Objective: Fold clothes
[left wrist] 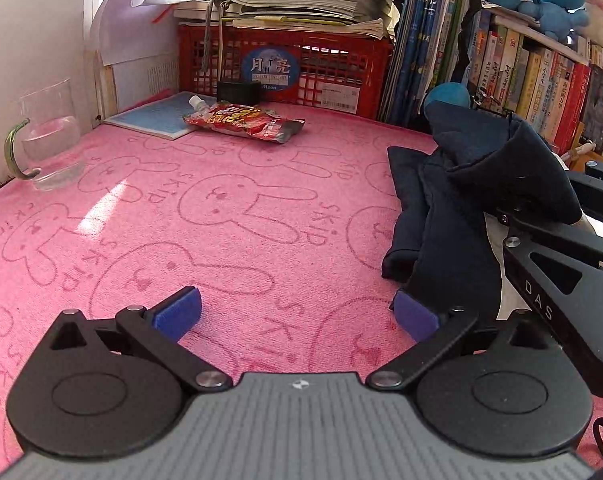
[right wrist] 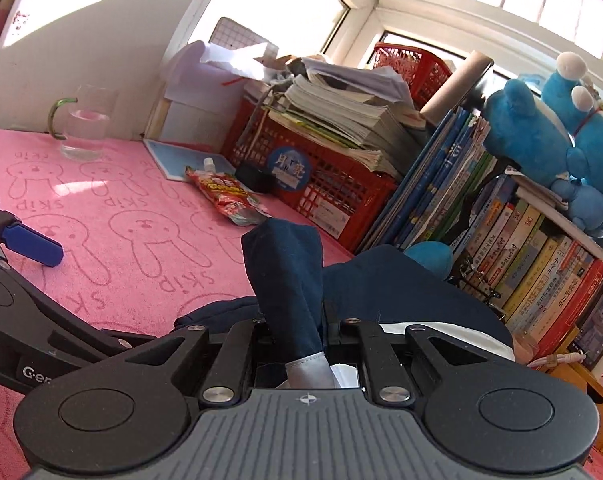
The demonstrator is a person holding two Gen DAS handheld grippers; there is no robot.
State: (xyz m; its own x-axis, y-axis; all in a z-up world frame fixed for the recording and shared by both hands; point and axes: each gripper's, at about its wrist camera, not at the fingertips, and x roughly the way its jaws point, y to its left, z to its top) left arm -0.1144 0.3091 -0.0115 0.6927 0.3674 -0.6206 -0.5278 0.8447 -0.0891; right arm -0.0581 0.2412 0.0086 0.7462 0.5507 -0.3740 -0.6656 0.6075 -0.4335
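Pink bunny-print cloth [left wrist: 237, 216] covers your desk, and your right gripper [right wrist: 301, 336] is clamped on a fold of the navy garment [left wrist: 453, 216] bunched at the right edge, while your left gripper [left wrist: 297, 314] gapes empty just left of it.

Black linkage claw [left wrist: 297, 314] — blue pads [left wrist: 177, 312], silver screws, ribbed grey housing.
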